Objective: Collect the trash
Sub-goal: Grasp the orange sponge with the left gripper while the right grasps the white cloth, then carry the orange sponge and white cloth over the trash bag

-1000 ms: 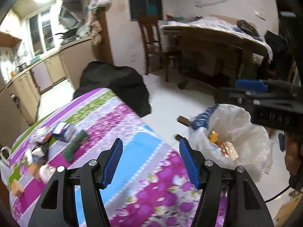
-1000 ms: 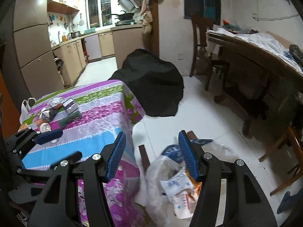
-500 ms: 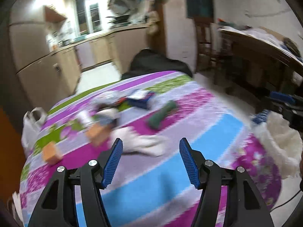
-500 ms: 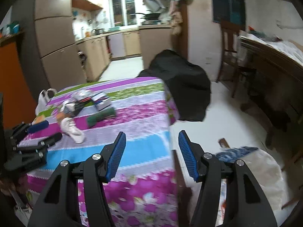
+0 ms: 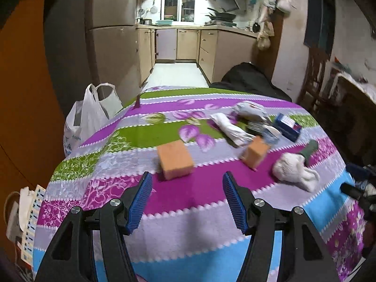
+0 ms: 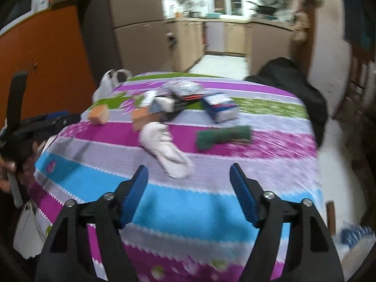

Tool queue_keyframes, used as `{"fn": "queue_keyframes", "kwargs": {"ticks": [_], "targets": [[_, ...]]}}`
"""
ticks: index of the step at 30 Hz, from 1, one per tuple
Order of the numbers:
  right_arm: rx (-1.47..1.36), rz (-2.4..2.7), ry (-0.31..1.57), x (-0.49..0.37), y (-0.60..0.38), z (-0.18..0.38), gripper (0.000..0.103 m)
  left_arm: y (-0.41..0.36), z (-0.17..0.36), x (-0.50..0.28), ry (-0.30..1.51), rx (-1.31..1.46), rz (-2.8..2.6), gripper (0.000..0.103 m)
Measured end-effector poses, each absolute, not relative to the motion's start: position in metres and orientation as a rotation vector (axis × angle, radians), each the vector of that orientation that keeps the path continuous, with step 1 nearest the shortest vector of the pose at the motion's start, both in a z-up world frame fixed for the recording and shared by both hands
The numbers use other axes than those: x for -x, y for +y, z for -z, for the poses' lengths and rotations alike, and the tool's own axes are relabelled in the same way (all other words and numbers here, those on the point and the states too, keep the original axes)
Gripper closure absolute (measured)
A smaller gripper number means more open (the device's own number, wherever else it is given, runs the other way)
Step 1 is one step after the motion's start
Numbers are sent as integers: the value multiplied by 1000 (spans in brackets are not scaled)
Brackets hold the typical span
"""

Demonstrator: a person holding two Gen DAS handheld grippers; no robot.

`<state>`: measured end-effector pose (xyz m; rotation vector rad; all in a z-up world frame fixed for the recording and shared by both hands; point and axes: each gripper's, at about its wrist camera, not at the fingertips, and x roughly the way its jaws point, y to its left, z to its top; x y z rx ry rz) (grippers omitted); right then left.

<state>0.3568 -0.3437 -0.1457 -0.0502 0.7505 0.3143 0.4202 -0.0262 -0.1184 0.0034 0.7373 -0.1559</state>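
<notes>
Still lying on striped surface (image 5: 178, 213): two sponges (image 5: 175, 159), socks (image 5: 295, 172), blue box (image 5: 287, 127), wrappers. Both grippers, left (image 5: 185, 199) and right (image 6: 189, 191), hovering with fingers spread, holding nothing.

On the table (image 5: 164, 242) two sponge blocks (image 5: 175, 159) (image 5: 255, 152) are set side by side, a crumpled sock (image 5: 293, 171) lies to their right, a small box (image 5: 287, 127) behind it, and a plastic bag (image 5: 87, 117) is hung off the table's left edge.
</notes>
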Motion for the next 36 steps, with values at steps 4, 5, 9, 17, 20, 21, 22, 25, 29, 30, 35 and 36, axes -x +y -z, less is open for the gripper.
{"fn": "queue_keyframes", "kwargs": {"ticks": [4, 5, 9, 17, 20, 21, 22, 25, 29, 30, 35, 36], "targets": [[163, -418, 769, -378, -311, 152, 24, -14, 129, -438, 765, 30, 137, 39], [202, -437, 775, -384, -303, 154, 24, -15, 133, -444, 775, 34, 132, 39], [253, -478, 798, -405, -289, 162, 24, -20, 147, -466, 811, 41, 139, 39], [262, -512, 874, -426, -281, 178, 47, -37, 152, -491, 819, 11, 167, 36], [242, -502, 903, -425, -283, 186, 57, -36, 164, -501, 875, 26, 174, 49], [232, -493, 896, -424, -284, 187, 64, -35, 166, -501, 872, 14, 155, 56], [218, -482, 896, -424, -285, 187, 70, -33, 167, -501, 870, 18, 159, 57], [157, -459, 899, -418, -292, 183, 74, -28, 166, -495, 875, 36, 157, 60], [97, -439, 882, -395, -299, 169, 75, -28, 154, -469, 837, -19, 130, 61], [82, -432, 881, -390, -301, 166, 75, -30, 150, -461, 824, -35, 127, 62], [-4, -398, 908, -359, -311, 154, 75, -48, 131, -421, 785, -106, 118, 62], [-11, -391, 912, -353, -313, 153, 75, -53, 126, -412, 776, -119, 120, 62]]}}
